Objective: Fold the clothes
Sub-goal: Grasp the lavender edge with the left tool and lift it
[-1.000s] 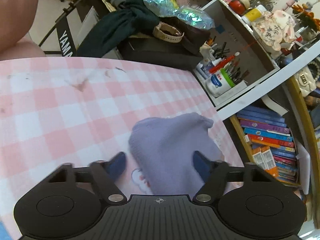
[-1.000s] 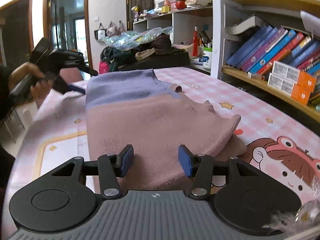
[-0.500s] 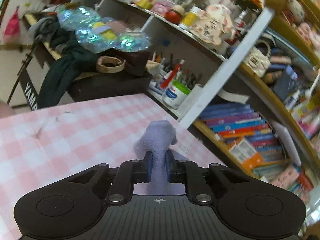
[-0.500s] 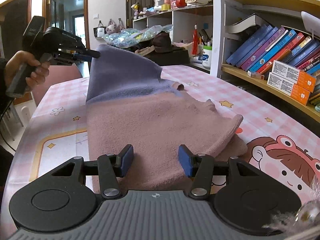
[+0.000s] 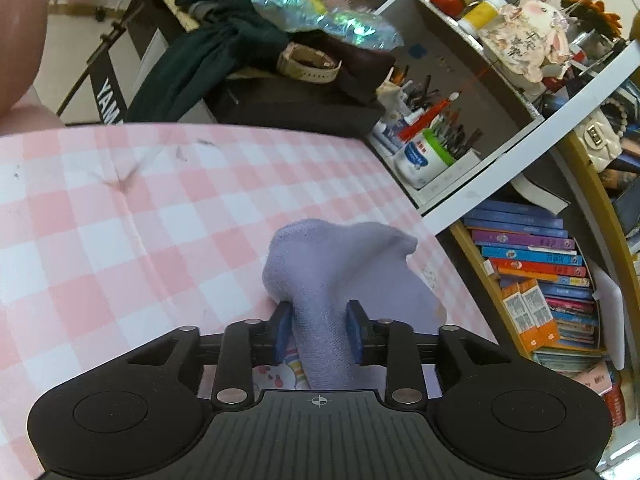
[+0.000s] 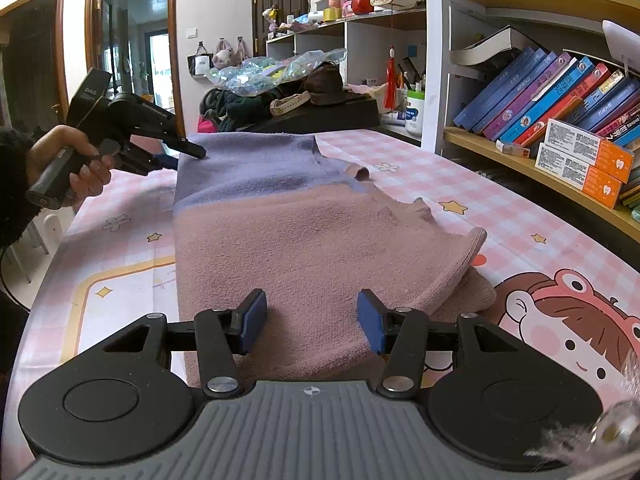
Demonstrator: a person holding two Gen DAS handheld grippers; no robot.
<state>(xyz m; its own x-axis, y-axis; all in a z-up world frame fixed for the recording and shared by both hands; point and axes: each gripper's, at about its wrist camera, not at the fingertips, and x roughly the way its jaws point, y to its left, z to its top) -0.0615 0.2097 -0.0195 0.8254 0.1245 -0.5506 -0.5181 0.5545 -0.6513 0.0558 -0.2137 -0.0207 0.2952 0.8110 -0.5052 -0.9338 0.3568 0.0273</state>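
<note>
The lifted lilac corner has dropped back toward the table [image 6: 500, 184]; left gripper [image 5: 319, 330] jaws clamp the sweater [image 6: 304, 236], right gripper [image 6: 312, 322] jaws apart at 6 o'clock.

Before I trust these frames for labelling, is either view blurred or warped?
Left wrist view: sharp on the sweater, shelves bowed by the fisheye, soft toward the edges. Right wrist view: sharp centre, door frames curved, a blurred smear at the lower right corner.

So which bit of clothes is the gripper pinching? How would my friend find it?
Look at the pink checked table beside the bookshelf. A sweater lies on it, pink near you, purple farther away. The left gripper pinches the purple corner, the only bunched-up part.
</note>
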